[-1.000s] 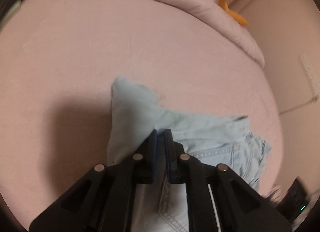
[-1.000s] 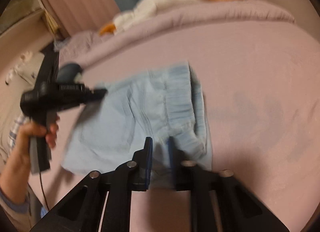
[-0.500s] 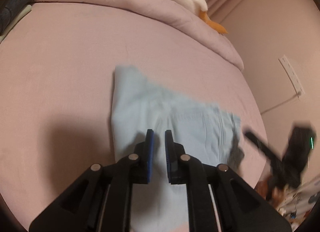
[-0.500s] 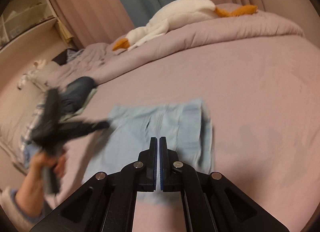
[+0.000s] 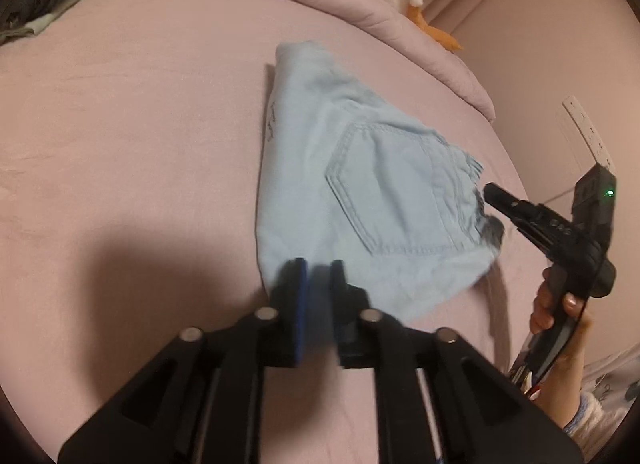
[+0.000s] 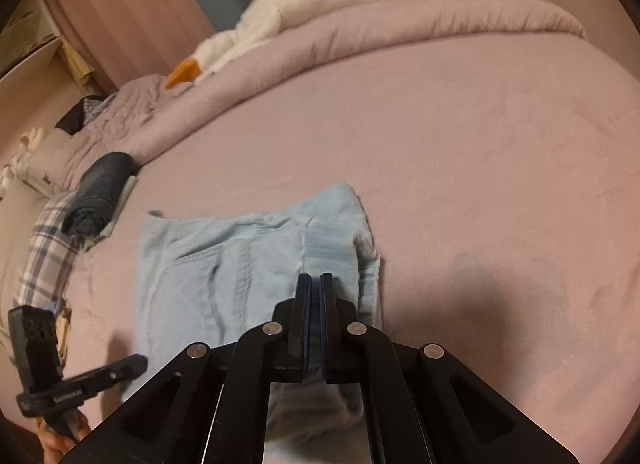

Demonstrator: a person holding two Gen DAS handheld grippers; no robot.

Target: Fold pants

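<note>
The light blue denim pants (image 5: 352, 184) lie folded into a compact stack on the pink bed sheet, back pocket up; they also show in the right wrist view (image 6: 240, 272). My left gripper (image 5: 318, 276) is open and empty, its fingertips just at the near edge of the pants. My right gripper (image 6: 315, 288) is nearly shut and empty, hovering above the near right part of the pants. The right gripper also shows in the left wrist view (image 5: 496, 194) at the pants' right edge. The left gripper shows in the right wrist view (image 6: 136, 364) at lower left.
A rolled pink duvet (image 6: 400, 24) with a white plush goose (image 6: 304, 0) runs along the far side of the bed. A dark folded garment (image 6: 100, 188) and plaid cloth (image 6: 44, 260) lie at the left. A wall (image 5: 540, 44) borders the bed.
My left gripper let go of the pants, opened and drew back to their near edge. My right gripper shut and pulled back above the pants. The pants now lie flat and folded.
</note>
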